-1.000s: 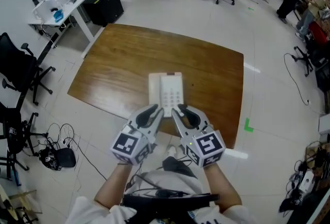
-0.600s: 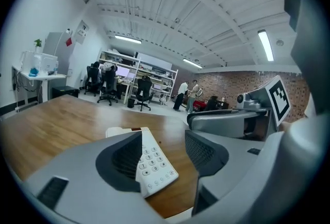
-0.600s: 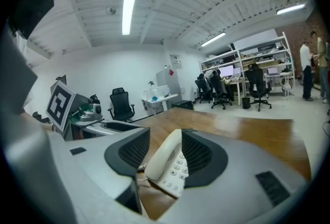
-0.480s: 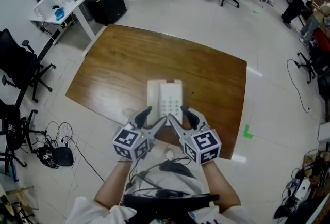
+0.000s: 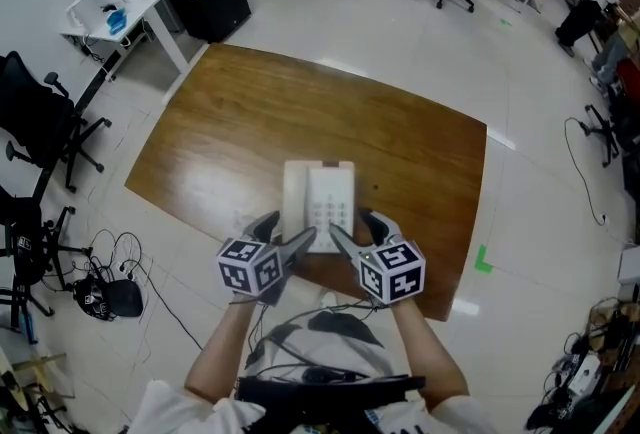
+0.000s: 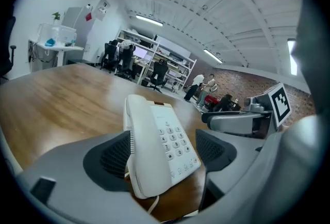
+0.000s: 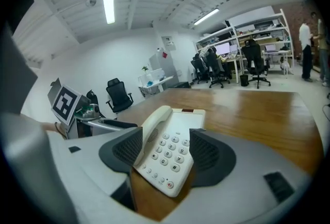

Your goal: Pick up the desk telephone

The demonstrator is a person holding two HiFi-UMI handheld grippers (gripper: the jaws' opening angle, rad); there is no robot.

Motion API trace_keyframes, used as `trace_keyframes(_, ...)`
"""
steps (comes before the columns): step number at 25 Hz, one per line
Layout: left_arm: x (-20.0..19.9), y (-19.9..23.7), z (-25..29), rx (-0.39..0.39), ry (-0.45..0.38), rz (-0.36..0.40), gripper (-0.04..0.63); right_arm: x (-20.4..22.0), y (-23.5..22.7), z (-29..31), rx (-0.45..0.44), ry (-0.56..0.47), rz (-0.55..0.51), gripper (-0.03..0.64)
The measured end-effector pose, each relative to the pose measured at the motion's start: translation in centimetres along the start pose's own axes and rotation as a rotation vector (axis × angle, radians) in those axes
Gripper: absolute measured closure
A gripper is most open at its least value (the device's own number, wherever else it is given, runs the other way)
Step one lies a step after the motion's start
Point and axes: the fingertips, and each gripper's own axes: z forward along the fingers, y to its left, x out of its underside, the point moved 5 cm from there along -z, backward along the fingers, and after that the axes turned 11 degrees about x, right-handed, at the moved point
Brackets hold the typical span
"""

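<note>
The left gripper (image 5: 287, 234) and right gripper (image 5: 355, 227) have dropped to the near end of the desk telephone (image 5: 318, 205) on the table (image 5: 410, 147), their fingers (image 6: 114, 155) just spread wide and gripping nothing, so closing on it looks next.

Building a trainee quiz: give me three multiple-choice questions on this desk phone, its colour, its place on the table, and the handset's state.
1. The rectangular plastic desk telephone is: A black, B white, C red.
2. On the brown wooden table it lies: A near the person's edge, B at the far edge, C at the left corner.
3. Its curved handset is: A lifted off, B resting on the telephone, C dangling off the table.
Answers: B, white in all views; A, just inside the near edge; B, lying along the telephone's left side.
</note>
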Motion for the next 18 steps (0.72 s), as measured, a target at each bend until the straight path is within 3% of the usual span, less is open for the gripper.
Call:
trace_keyframes(2,0.8,1.1,0.6,-0.019,0.028,-0.032,0.158,0.8,-0.8,0.8,0.006,0.029,0.023,0.324)
trace_keyframes(10,2.4,4.0,2.8,-0.049,0.106,-0.145,0.131,3.5,-2.0,3.9,0.01,0.148,0.051,0.279)
trace_keyframes(18,2.7,4.8,4.3,-0.069,0.166,-0.149,0.117,5.0,-2.9,6.5,0.024,0.234,0.139,0.278)
